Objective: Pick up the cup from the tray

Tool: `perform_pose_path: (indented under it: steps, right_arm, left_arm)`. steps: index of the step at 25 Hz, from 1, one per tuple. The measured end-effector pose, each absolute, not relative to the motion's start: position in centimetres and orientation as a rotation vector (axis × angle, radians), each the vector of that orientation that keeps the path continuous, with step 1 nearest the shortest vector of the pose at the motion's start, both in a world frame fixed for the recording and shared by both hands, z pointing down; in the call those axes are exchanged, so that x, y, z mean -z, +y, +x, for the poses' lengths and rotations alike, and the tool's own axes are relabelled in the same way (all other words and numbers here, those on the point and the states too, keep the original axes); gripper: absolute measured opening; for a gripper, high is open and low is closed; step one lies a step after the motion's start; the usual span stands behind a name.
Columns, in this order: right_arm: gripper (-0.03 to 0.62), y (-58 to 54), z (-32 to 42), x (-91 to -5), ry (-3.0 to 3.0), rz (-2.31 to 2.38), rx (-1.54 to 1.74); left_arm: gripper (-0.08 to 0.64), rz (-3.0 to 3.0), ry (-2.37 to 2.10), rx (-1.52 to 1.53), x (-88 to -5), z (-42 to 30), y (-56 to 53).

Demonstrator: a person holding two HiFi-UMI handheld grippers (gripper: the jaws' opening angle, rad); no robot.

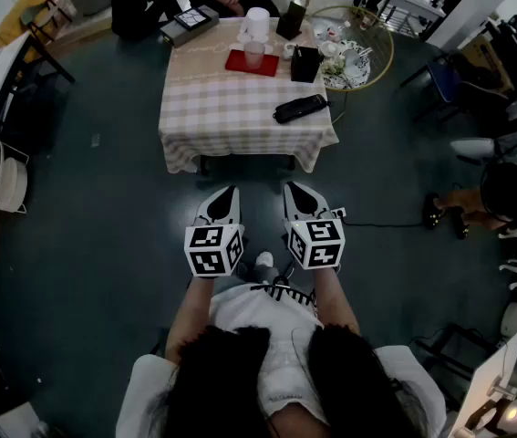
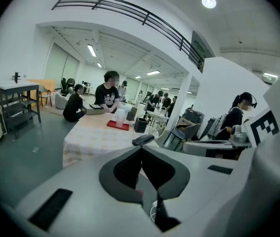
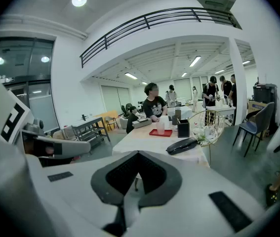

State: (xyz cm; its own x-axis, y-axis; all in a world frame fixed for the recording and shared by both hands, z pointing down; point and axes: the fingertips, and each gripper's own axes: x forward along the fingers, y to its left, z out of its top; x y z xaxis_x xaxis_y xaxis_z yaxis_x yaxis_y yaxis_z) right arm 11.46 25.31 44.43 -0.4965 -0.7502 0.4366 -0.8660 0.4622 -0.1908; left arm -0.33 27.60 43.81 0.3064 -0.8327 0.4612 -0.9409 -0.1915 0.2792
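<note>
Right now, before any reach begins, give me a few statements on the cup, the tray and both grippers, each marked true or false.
1. The cup stands on the red tray. True.
2. The right gripper holds the cup. False: it is shut on nothing and hangs over the floor, short of the table.
3. The left gripper is shut and empty. True.
4. The black pouch lies on the tray. False: it lies on the checked cloth near the table's near right corner, apart from the tray.
</note>
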Motion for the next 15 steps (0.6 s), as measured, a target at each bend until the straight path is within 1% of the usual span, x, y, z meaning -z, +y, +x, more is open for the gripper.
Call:
perform_pose_path:
  steps: [15]
  right_arm:
    - [0.006,25.9,13.6,-44.7,-2.467,1.372,-0.576]
  left_arm:
    - [0.008,2.034,-1.616,-0.264,-44.1,1.2,28.9]
